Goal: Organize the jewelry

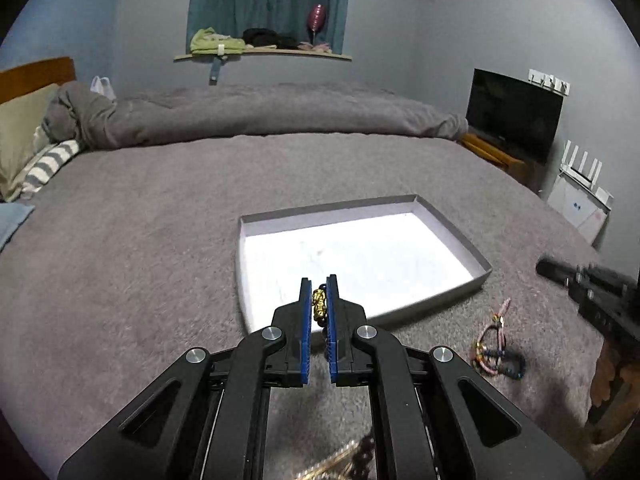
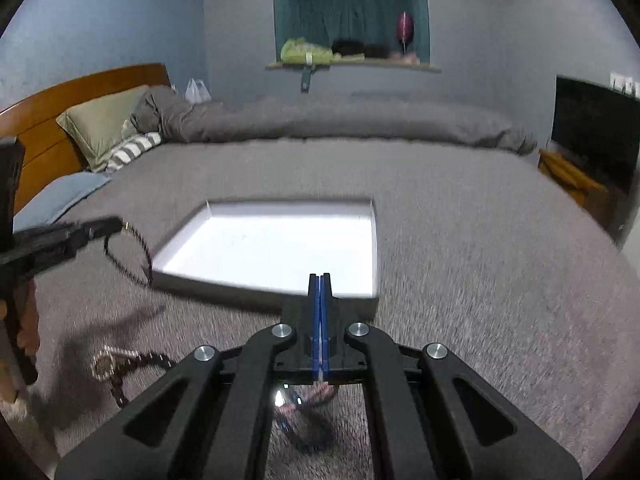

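My left gripper [image 1: 319,282] is shut on a dark beaded bracelet, gripping its gold charm [image 1: 320,305] between the blue pads. It is held just above the near edge of a shallow grey box [image 1: 448,224] with a white floor. From the right wrist view the bracelet [image 2: 132,252] hangs as a loop from the left gripper [image 2: 114,225]. My right gripper [image 2: 320,279] is shut, pads pressed together, and nothing shows between the tips. A tangle of pink and blue bracelets [image 1: 496,350] lies on the bed below it, partly hidden under the gripper [image 2: 304,412].
A gold watch with a dark chain [image 2: 110,364] lies on the grey bedspread [image 1: 140,260] near the left hand. Pillows [image 2: 104,124] and a wooden headboard [image 2: 60,96] are at the far left. A rolled duvet [image 1: 280,108] runs along the back, and a television [image 1: 516,116] stands at the right.
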`<state>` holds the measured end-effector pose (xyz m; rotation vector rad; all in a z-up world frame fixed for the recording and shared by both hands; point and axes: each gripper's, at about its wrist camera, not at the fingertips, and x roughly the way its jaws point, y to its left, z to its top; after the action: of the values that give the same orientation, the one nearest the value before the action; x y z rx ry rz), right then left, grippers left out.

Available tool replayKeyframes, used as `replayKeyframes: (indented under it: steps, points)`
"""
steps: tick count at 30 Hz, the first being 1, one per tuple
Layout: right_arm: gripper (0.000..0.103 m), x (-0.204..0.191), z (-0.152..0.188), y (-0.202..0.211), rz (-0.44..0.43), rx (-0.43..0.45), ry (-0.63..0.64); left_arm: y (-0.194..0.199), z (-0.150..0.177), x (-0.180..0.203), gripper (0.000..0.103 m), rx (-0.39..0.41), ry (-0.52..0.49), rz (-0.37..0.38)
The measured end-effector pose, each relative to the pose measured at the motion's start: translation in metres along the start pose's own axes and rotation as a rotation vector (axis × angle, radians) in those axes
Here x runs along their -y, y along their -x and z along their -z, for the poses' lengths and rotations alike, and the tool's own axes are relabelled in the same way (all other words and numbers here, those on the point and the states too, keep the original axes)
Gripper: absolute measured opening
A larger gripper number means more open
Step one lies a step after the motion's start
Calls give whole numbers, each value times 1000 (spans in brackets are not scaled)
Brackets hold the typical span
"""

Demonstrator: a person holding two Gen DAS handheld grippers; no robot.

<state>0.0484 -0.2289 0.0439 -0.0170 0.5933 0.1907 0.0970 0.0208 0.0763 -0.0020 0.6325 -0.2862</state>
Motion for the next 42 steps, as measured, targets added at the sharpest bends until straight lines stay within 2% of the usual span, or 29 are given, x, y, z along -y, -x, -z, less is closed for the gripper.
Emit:
replayKeyframes:
  steps: [2, 4, 6, 8, 14, 16, 17, 18, 28, 35, 42]
  points:
    - [1, 4, 6, -7, -6, -38, -5, -5, -6, -2, 7, 4, 13, 6]
    - [7, 6, 13, -12, 4, -71, 6, -10, -13, -3, 7, 9, 28, 10]
    - [35, 8, 20, -15, 3, -98, 14, -12, -17, -3, 7, 14, 40, 16]
    - [39, 11, 27, -15, 16, -104, 23, -15, -20, -1, 7, 18, 42, 20]
    - [39, 7, 35, -36, 50, -158, 78, -21, -17, 4, 7, 7, 25, 24]
    - [26, 8, 35, -46, 51, -168, 80, -22, -17, 3, 7, 4, 27, 25]
    - [9, 9, 35, -49, 46, -174, 75, -22, -16, 3, 7, 3, 29, 26]
    - [2, 11, 35, -50, 36, -175, 58, -23, -16, 3, 7, 3, 30, 26]
    - [2, -4, 4, 8, -13, 6, 50, -18, -25, 2, 7, 28, 71, 36]
    - [2, -11, -16, 29, -13, 77, 37, -15, -31, 7, 7, 70, 108, 50]
    - [2, -18, -37, 36, -43, 120, 10, -18, -22, -1, 7, 54, 98, 44]
